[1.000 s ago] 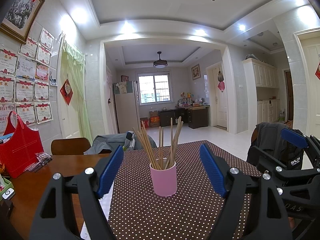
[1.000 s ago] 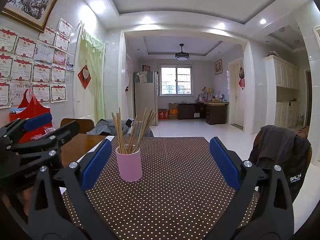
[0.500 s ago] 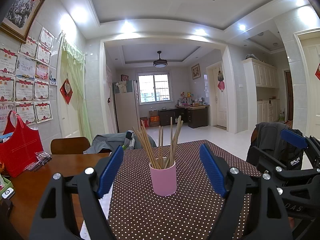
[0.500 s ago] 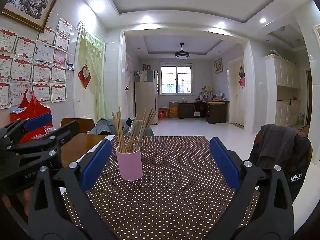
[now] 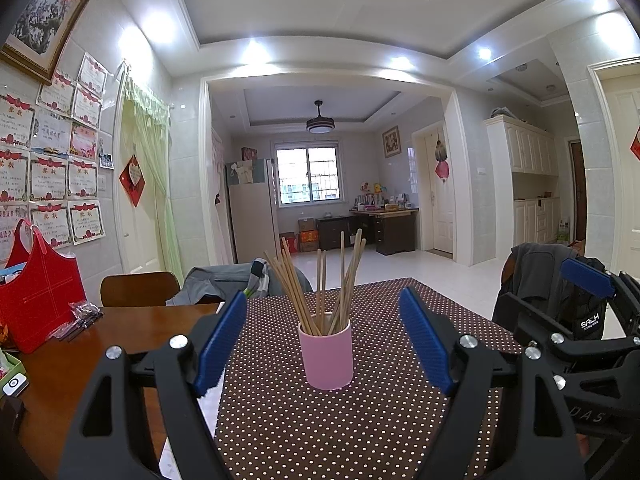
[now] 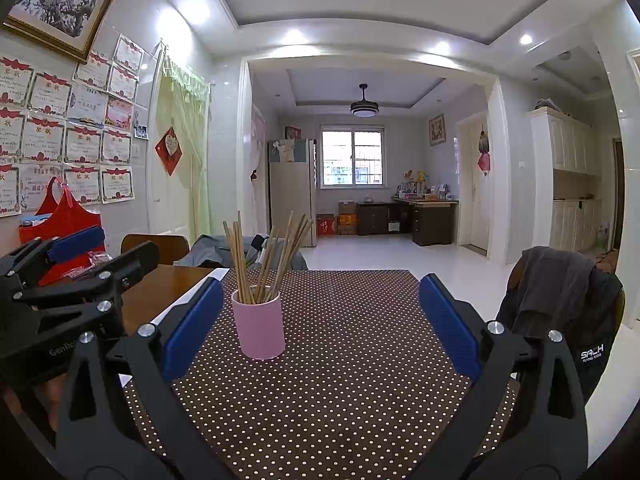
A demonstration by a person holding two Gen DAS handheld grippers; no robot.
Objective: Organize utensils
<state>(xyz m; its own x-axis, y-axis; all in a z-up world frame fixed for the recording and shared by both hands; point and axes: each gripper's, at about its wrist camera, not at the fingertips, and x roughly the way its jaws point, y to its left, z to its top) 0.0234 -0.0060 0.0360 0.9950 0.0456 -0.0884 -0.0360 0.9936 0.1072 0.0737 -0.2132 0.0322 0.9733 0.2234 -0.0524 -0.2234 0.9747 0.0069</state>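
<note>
Nothing moves since before | both my grippers, left (image 5: 322, 338) and right (image 6: 320, 322), gape empty | risk: clipping splayed chopsticks (image 5: 320, 280) tips pink cup (image 5: 326, 354).

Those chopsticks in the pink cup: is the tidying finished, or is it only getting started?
As far as the views show, the chopsticks all stand in the pink cup on the dotted tablecloth, fanned out loosely; none lie loose on the cloth. Nothing is in hand: the left gripper and right gripper are both open and empty, short of the cup. What remains can't be told.
</note>
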